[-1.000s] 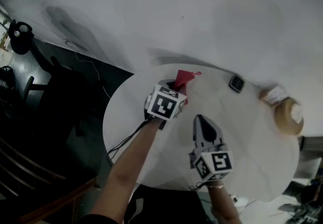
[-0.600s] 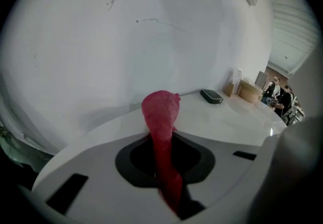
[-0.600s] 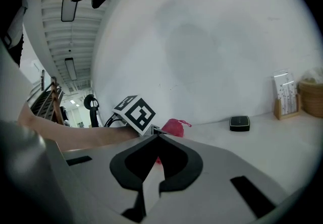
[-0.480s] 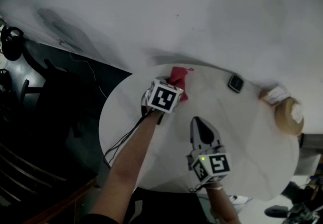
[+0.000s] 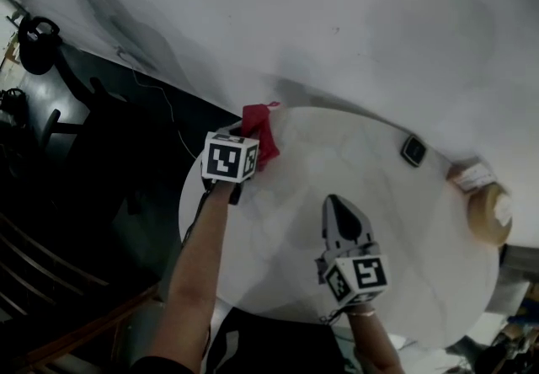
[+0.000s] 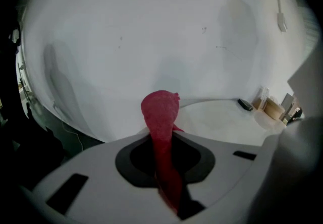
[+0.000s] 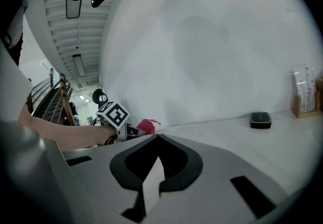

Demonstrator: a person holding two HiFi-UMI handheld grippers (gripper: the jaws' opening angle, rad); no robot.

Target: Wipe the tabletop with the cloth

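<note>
looks like the wipe is under way. the left gripper (image 5: 249,147) is clamped on the red cloth (image 5: 259,133), bunched at the table's (image 5: 379,187) far left edge; i can't tell if it presses the top. most of the top lies toward the near and right edges, so the next stroke likely needs the cloth flattened and drawn back across. the left forearm (image 5: 202,254) stretches out from the near edge. the right gripper (image 5: 335,200) hovers by the near edge, jaws closed on nothing.
</note>
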